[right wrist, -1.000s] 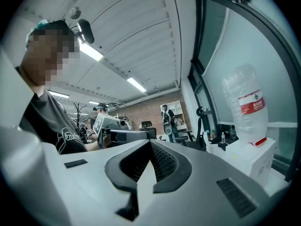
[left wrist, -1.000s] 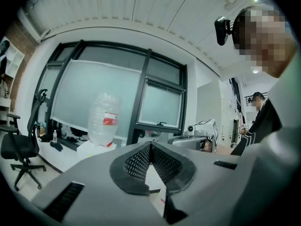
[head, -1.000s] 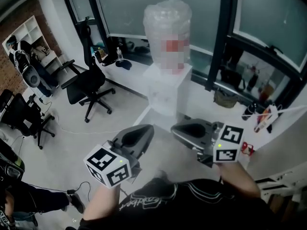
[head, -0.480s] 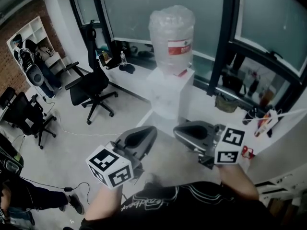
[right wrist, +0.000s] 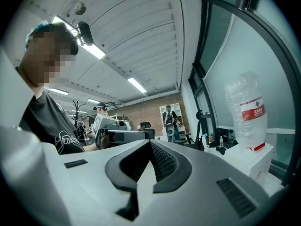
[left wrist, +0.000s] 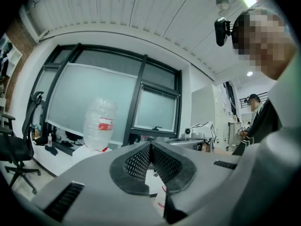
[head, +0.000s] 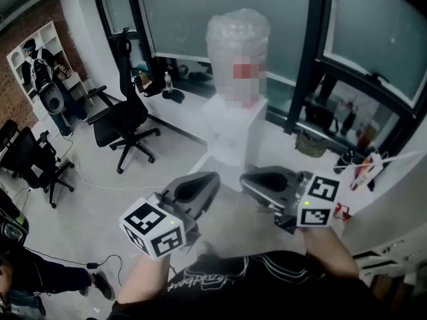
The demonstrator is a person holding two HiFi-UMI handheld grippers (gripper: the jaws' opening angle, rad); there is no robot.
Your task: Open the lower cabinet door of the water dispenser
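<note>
The white water dispenser (head: 230, 131) stands by the window with a large clear bottle (head: 238, 42) on top. Its lower cabinet front is not visible from this steep angle. My left gripper (head: 212, 177) and right gripper (head: 244, 179) are held level side by side, well short of the dispenser and touching nothing. In the left gripper view the jaws (left wrist: 150, 145) meet at the tips with nothing between them; the bottle (left wrist: 99, 122) is far off to the left. The right gripper (right wrist: 150, 142) is likewise shut and empty, with the bottle (right wrist: 249, 108) and dispenser top (right wrist: 254, 160) at the right.
A black office chair (head: 123, 115) stands left of the dispenser, another (head: 33, 162) farther left. A low window ledge (head: 180, 92) carries small bottles. A bag (head: 312, 141) and several bottles (head: 347, 157) lie at the right. A person's leg (head: 40, 275) is at the lower left.
Both grippers stay where they were, still shut. Only the head view has shifted slightly.
</note>
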